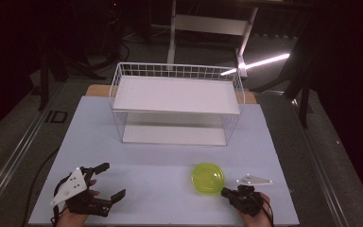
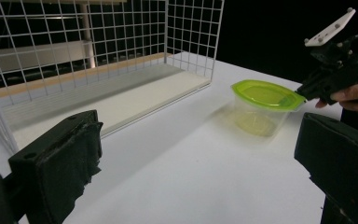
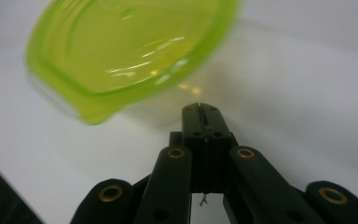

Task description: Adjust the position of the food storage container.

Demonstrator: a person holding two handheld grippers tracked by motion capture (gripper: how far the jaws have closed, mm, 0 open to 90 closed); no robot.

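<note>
A: Where does the container sit?

B: The green-lidded container (image 1: 208,178) stands on the table (image 1: 160,165), near its front edge, in front of the wire rack (image 1: 177,101) and well apart from it. The right tool (image 1: 226,192) is at the container's near rim, with its jaws pressed together and nothing between them. In the right gripper view the closed tips rest just beside the clear wall, below the lid's (image 3: 130,51) overhang.

A: And the left tool?

B: The left tool (image 1: 108,182) hangs over the front left of the table, jaws spread wide, holding nothing, well away from the container.

A: So what makes the step go well?

B: I judge the step in hand to be a nudge or the start of a grasp. For a grasp, the right tool should part its jaws first and take the lid's rim squarely. The tub looks light and clear-walled, so a push from closed tips could tip or slide it.

A: Anything in the way?

B: Little. The table between container and rack lies bare. The rack's wire front posts and its upper shelf (image 1: 176,94) limit how high anything can enter the lower level.
</note>
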